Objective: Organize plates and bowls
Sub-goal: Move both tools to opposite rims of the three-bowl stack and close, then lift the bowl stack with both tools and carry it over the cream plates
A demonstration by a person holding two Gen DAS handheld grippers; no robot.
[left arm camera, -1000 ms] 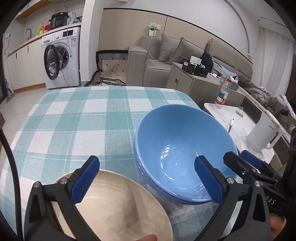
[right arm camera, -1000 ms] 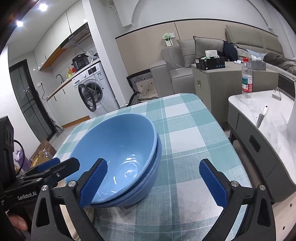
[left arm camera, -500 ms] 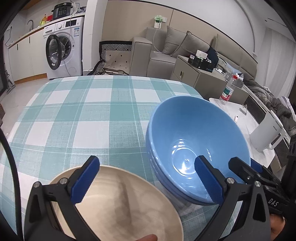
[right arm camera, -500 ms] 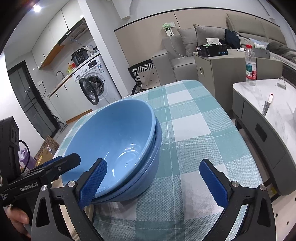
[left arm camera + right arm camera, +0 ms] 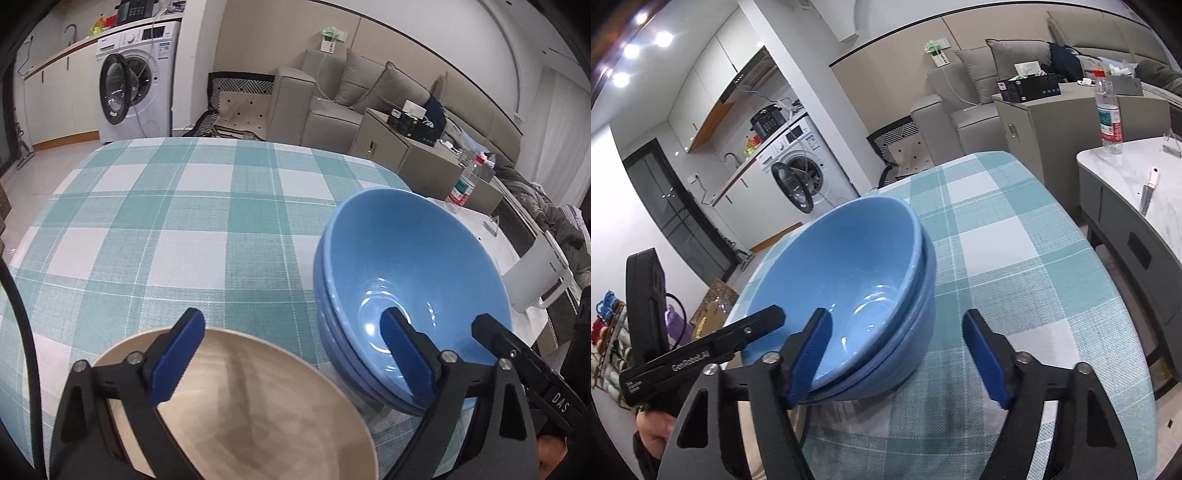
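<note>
Checked tabletop (image 5: 155, 206) by the sofa | blue bowls (image 5: 849, 280) nested, plate (image 5: 258, 406) just beside | left tongs (image 5: 291, 354) closing over plate, nothing pinched | right tongs (image 5: 897, 354) closing astride bowl rim, not clamped yet | next, I reckon: finish squeeze, lift stack

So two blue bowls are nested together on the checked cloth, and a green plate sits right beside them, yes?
Not quite: the plate is beige, not green, as the left wrist view shows. The rest holds: the two blue bowls sit nested on the checked cloth, with the plate right beside them.
</note>
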